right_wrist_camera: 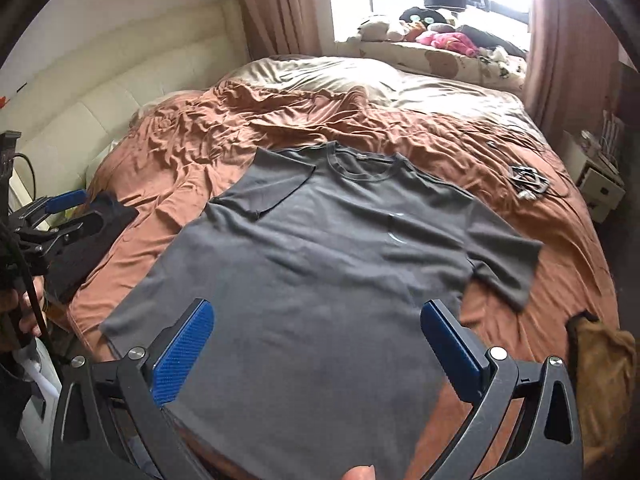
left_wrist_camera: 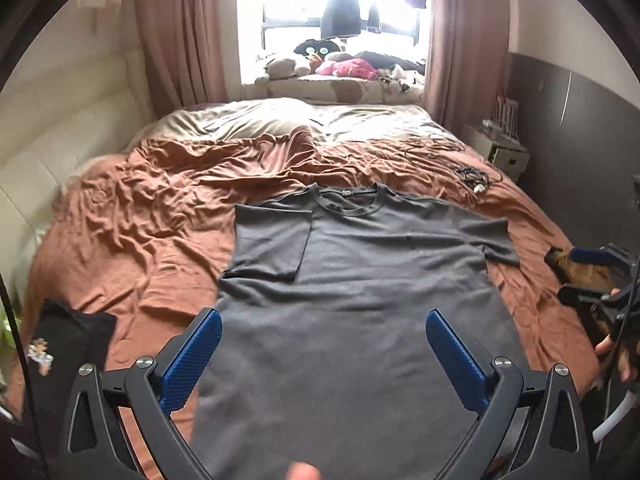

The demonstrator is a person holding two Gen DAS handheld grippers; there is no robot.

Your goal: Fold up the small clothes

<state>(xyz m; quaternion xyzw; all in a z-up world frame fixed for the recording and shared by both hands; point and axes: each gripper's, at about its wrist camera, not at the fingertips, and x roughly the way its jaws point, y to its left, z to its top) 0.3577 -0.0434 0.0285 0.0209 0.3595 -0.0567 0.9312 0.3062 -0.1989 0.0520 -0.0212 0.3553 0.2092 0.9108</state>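
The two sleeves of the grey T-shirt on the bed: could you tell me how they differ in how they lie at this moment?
The left-hand sleeve is folded inward and lies on the chest of the grey T-shirt; the right-hand sleeve is spread outward.
The left-hand sleeve rests on shirt cloth, while the right-hand sleeve rests on the brown sheet.
Both are short, grey and lie flat, and neither is held by a gripper.

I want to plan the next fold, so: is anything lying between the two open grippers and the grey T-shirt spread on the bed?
Nothing visible does. The grey T-shirt lies flat on the brown sheet, directly beneath the open left gripper and right gripper. The cables lie off to the side.
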